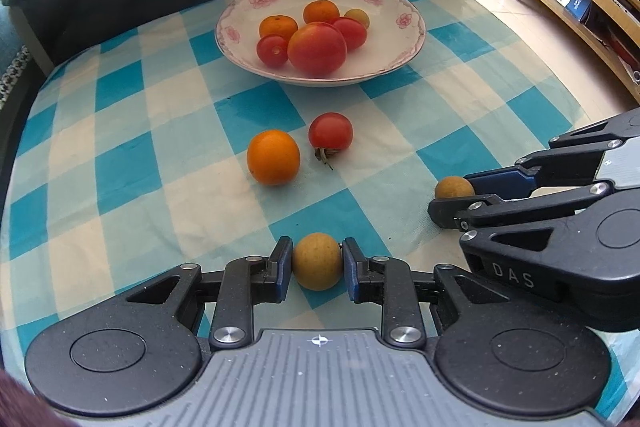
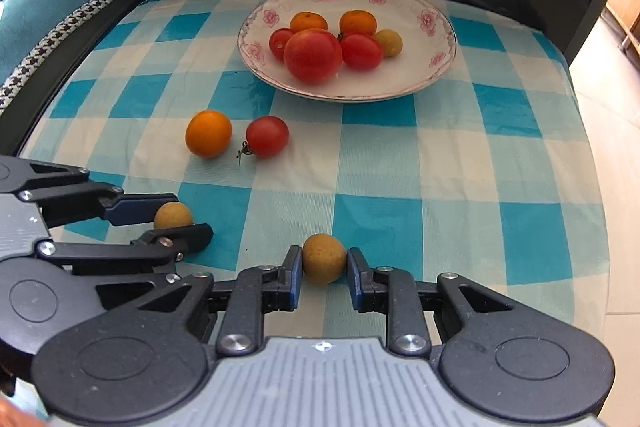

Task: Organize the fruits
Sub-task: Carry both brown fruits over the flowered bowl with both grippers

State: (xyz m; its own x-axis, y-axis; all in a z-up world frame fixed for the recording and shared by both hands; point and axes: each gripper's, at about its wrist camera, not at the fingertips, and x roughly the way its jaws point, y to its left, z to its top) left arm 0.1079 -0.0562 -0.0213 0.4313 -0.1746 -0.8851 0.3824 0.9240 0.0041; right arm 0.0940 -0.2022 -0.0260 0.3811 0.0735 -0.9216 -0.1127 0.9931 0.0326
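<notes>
Each gripper has a small round tan-brown fruit between its fingers, low on the blue and white checked tablecloth (image 1: pixel 120 163). The left gripper (image 1: pixel 317 261) has its blue pads right against the sides of its small round tan-brown fruit (image 1: pixel 317 261), so it looks pinched. The right gripper (image 2: pixel 324 264) sits around the other small round tan-brown fruit (image 2: pixel 323 258); its left pad touches, but a thin gap shows by the right pad, so it looks not quite squeezed. Whether either fruit is off the cloth cannot be told. The white bowl with pink flowers (image 1: pixel 400 43) is well apart, farther back, and already holds red tomatoes, small oranges and one tan fruit. A loose round orange fruit (image 1: pixel 273 157) and a small red tomato with a stem (image 1: pixel 331 131) lie between the grippers and the bowl. The step in hand looks like picking up. Next, the right gripper should squeeze gently, then both should lift, go over the bowl's rim and let go softly.
</notes>
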